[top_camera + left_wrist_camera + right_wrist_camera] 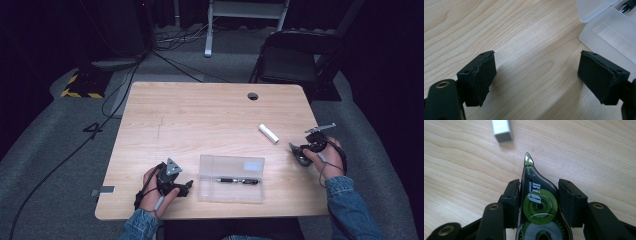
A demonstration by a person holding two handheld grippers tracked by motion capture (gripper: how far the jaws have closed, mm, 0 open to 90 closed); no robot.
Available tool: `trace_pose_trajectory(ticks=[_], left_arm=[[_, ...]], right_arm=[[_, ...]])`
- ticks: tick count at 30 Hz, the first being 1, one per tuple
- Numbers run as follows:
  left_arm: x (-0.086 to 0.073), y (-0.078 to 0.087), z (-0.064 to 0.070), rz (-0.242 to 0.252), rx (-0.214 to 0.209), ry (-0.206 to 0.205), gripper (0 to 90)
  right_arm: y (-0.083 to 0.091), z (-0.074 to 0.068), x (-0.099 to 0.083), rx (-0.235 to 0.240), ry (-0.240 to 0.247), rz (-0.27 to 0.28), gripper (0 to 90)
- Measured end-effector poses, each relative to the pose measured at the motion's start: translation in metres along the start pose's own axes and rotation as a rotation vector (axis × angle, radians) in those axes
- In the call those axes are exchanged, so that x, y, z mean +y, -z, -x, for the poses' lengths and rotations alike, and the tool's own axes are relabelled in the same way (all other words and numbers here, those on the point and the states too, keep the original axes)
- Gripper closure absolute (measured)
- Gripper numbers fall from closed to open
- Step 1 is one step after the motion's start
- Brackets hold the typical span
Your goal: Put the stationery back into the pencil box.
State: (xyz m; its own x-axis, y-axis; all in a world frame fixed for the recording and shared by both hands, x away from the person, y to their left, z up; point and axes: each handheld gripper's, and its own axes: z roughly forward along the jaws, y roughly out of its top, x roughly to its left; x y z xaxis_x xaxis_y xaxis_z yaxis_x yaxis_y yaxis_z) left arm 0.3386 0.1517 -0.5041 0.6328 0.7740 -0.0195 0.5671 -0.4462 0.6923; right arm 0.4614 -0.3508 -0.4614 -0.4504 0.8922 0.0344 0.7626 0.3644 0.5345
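At the desk's right edge, the right gripper point(539, 202) has its fingers closed on a dark, green-wheeled correction-tape dispenser point(537, 202) (light, rigid, slick plastic; best pinched across its flat sides). The left gripper point(536, 80), fingers wide and empty, sits just left of the clear plastic pencil case point(231, 177).

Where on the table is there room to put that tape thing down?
The big bare stretch lies behind the clear case, from the table's left edge across to the white tube. It is crowded in front, where the left gripper sits beside the case, and around the right gripper holding the correction tape.
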Motion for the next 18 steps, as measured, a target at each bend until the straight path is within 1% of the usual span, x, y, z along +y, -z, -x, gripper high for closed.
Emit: trace_pose_trajectory(ticks=[4, 6, 9, 11, 18], left_arm=[[0.0, 0.0, 0.0, 0.0, 0.0, 0.0, 15.7], [0.0, 0.0, 0.0, 0.0, 0.0, 0.0, 15.7], [0.0, 0.0, 0.0, 0.0, 0.0, 0.0, 15.7], [0.0, 0.0, 0.0, 0.0, 0.0, 0.0, 15.7], [0.0, 0.0, 0.0, 0.0, -0.001, -0.001, 15.7]], right_arm=[[0.009, -0.007, 0.005, 0.011, 0.019, 0.015, 54.1], [0.015, -0.012, 0.007, 0.022, 0.024, 0.029, 54.1], [0.023, -0.021, 0.01, 0.038, 0.044, 0.046, 54.1], [0.029, -0.027, 0.012, 0.045, 0.065, 0.058, 54.1], [0.051, -0.054, 0.012, 0.104, 0.11, 0.119, 54.1]])
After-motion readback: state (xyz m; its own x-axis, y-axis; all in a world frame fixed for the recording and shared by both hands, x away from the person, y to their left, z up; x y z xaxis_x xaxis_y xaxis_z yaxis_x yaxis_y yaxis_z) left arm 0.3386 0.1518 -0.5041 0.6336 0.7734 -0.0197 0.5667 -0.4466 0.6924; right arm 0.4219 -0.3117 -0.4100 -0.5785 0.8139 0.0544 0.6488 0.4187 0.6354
